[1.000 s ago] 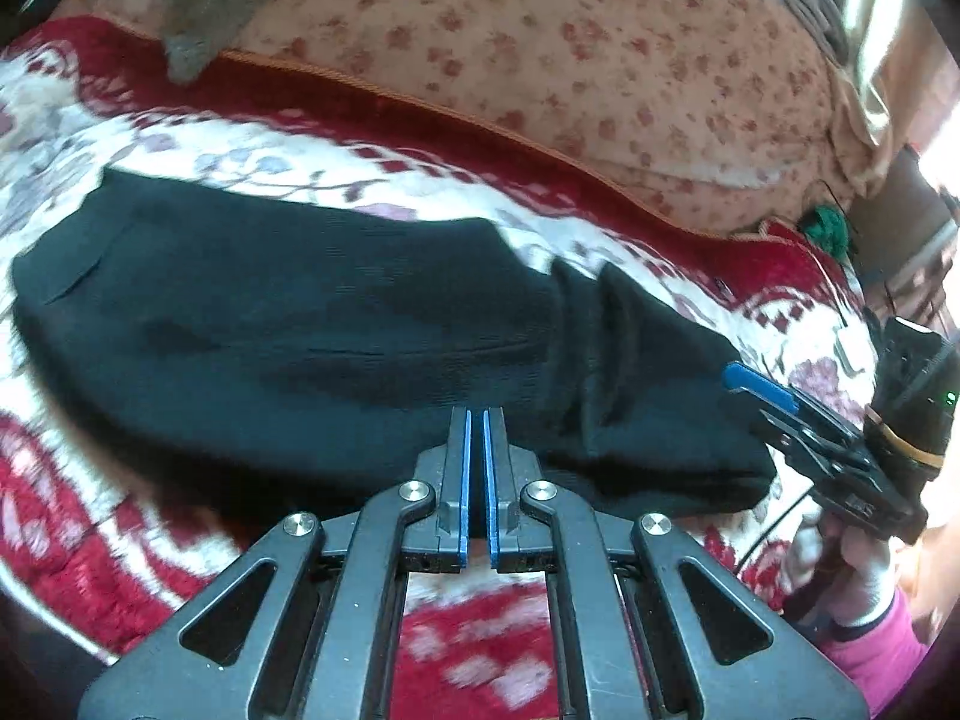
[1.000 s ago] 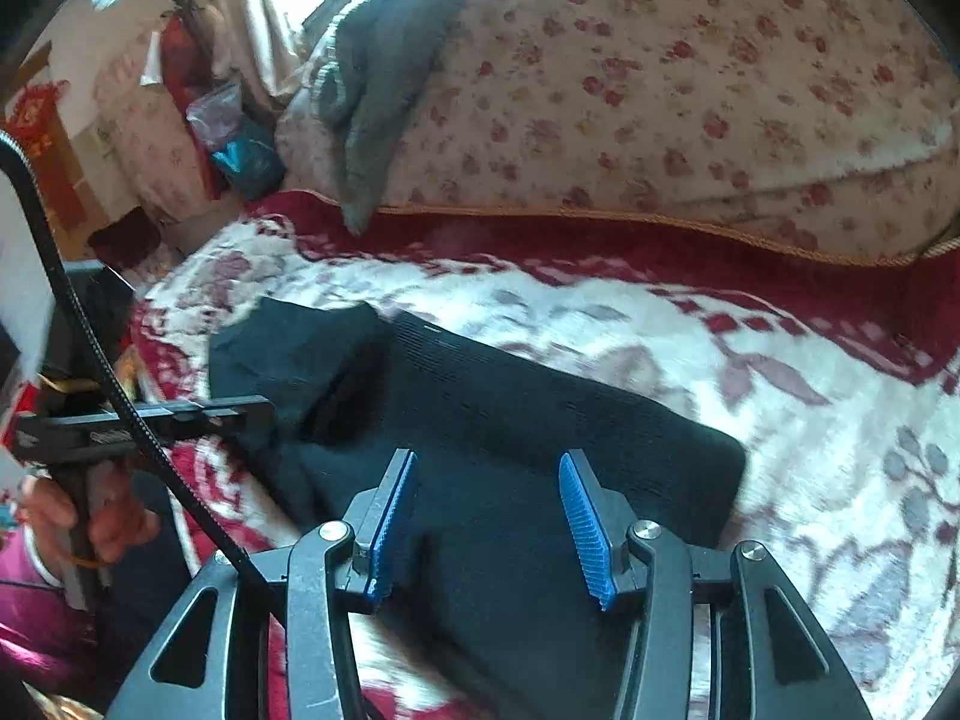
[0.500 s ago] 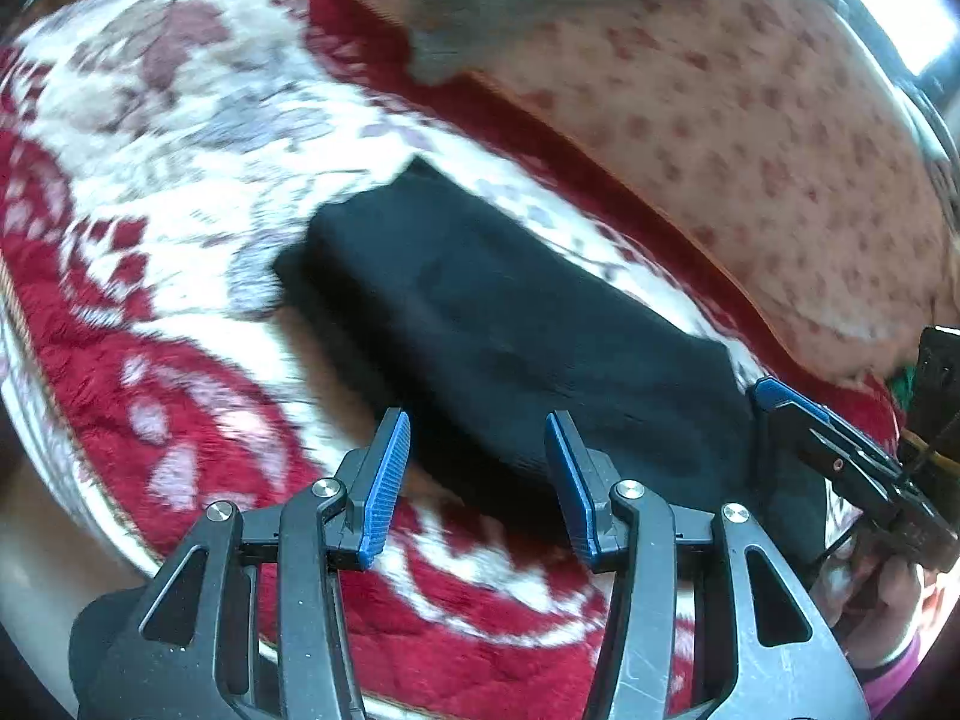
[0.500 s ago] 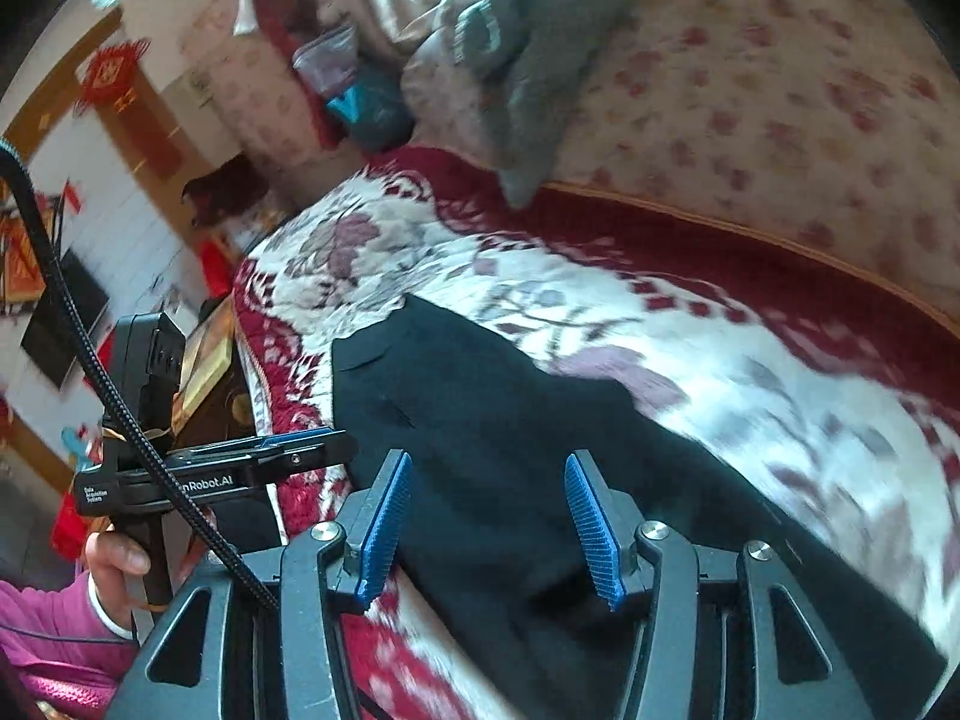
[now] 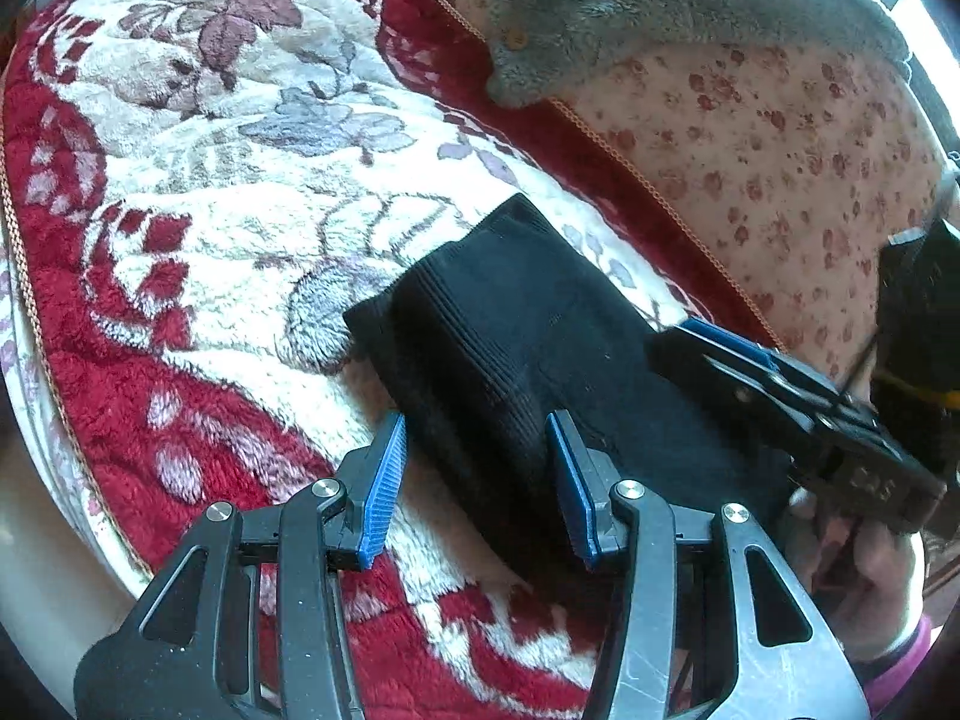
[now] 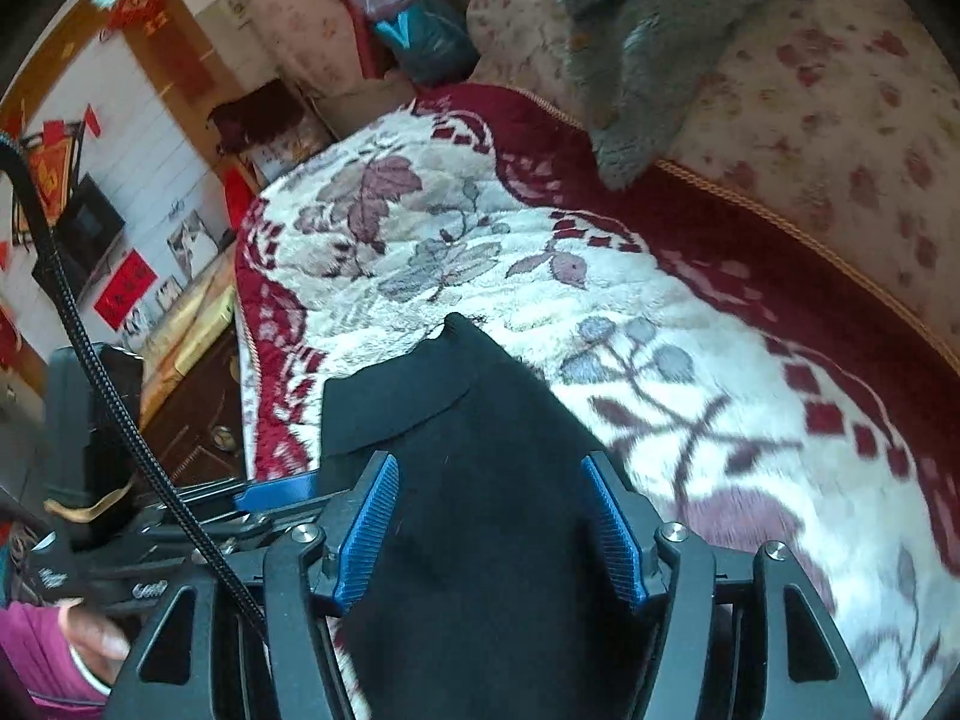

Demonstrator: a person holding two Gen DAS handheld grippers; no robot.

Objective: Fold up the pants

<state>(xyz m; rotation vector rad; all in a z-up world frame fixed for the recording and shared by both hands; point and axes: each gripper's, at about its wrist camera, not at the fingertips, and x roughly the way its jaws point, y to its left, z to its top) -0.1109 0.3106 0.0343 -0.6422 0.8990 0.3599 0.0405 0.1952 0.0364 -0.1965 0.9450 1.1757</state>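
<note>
The black pants (image 5: 528,324) lie folded in a long strip on the red and white floral blanket (image 5: 210,192). My left gripper (image 5: 477,480) is open, its blue pads on either side of the near corner of the ribbed waistband end. The right gripper (image 5: 774,384) shows at the right in the left wrist view, over the pants. In the right wrist view the right gripper (image 6: 492,531) is open and straddles the pants (image 6: 468,480) lengthwise, with the pocket flap end just ahead. The left gripper (image 6: 264,495) shows at its lower left.
A grey fleece garment (image 5: 630,18) hangs over the floral cushion (image 5: 780,138) behind the blanket. The blanket's near edge (image 5: 36,312) drops off at the left. A wooden cabinet (image 6: 186,396) and bags (image 6: 414,24) stand beyond the bed.
My left gripper opened and moved to the pants' waistband end. The right gripper stayed open and swung along the pants toward the same end.
</note>
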